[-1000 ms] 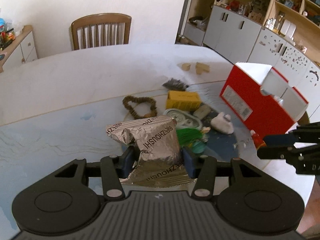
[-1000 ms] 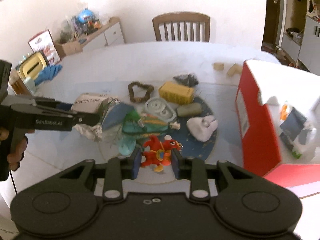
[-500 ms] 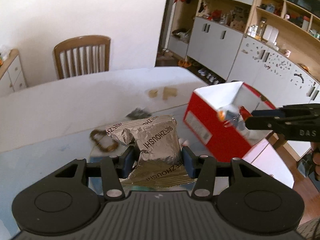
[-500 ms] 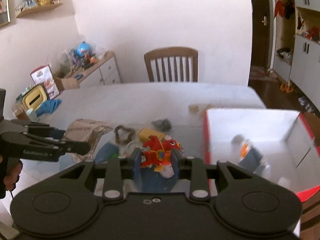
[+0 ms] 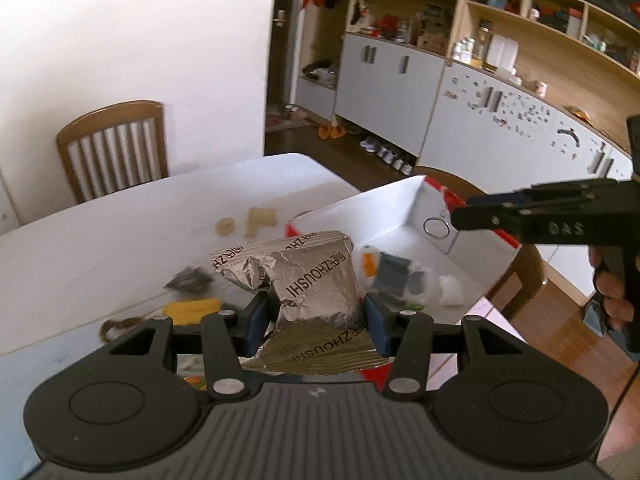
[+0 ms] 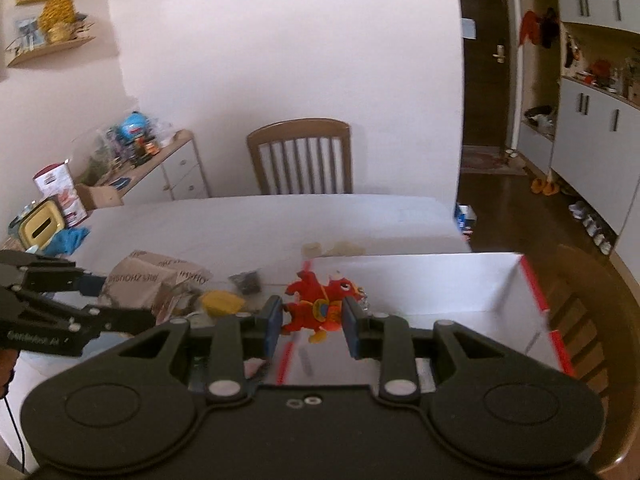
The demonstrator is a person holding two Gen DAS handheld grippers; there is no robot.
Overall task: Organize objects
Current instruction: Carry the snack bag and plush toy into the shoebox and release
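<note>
Left wrist view: left gripper [image 5: 316,318], blue pads pinching a crinkled silver foil packet [image 5: 310,280] at its waist. Packet is printed with dark lettering; its flared lower seam is flat and ribbed, the top folded and dented. It hangs in the air in front of the red cardboard box [image 5: 404,208], whose inside is plain white with a round metal ring on the far wall. Inside the box: a small figure with orange and grey parts and a white lump, both blurred and partly hidden behind the packet. On the white tabletop [image 5: 140,216]: two pale tan blocks [image 5: 248,224], a dark crumpled scrap, a flat yellow pack, a brown looped thing cut off by the gripper body. The right gripper [image 5: 464,216] enters from the right edge, seen side-on, a hand [image 5: 612,292] on its grip.

Right wrist view: right gripper [image 6: 310,320], pads closed on a red plush toy [image 6: 320,306] with orange and blue chest markings, soft and lumpy, held above the near edge of the box. The box's near wall is smeared by motion blur; its floor is hidden behind the gripper body. At left the left gripper shows with the packet, whose print reads mirrored and indistinct. A slat-backed wooden chair [image 6: 300,156] stands beyond the table.
</note>
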